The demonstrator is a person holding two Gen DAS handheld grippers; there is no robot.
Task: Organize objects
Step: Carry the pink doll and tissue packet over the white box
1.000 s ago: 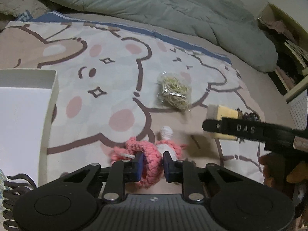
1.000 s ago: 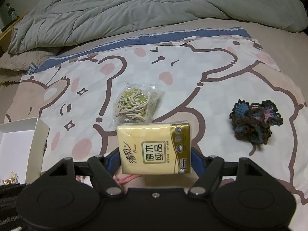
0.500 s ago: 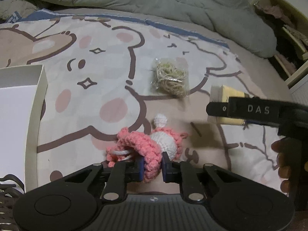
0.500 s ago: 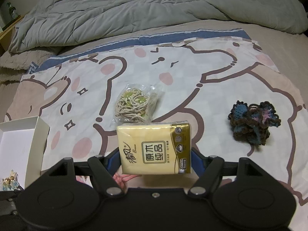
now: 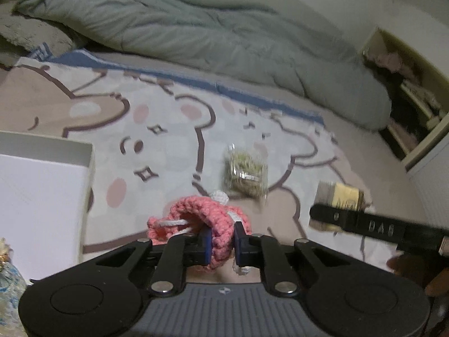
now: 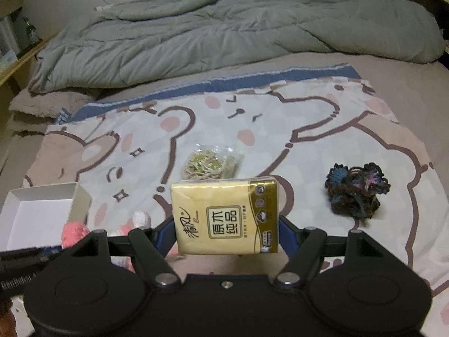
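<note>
**Both grippers loaded, box waiting on the left**

The left gripper has its jaws squeezed onto the pink crochet toy, biting a fold of the knit so the soft body hangs off the blanket rather than dragging across it. They have just been closing, with the toy between them. The right gripper clamps the yellow tissue pack by its two short sides, label facing up; the jaws stand only as wide as the pack. Gripping across the flat pack that way looks meant to keep it level for setting down.

The white box sits at the blanket's left edge, close beside the left gripper. What shows of its floor is bare; a patterned bundle peeks in at the near left, but I cannot tell whether it lies in the box. My guess is both items are headed there.

The bag of rubber bands and the dark crochet piece lie on the blanket, well apart.
</note>
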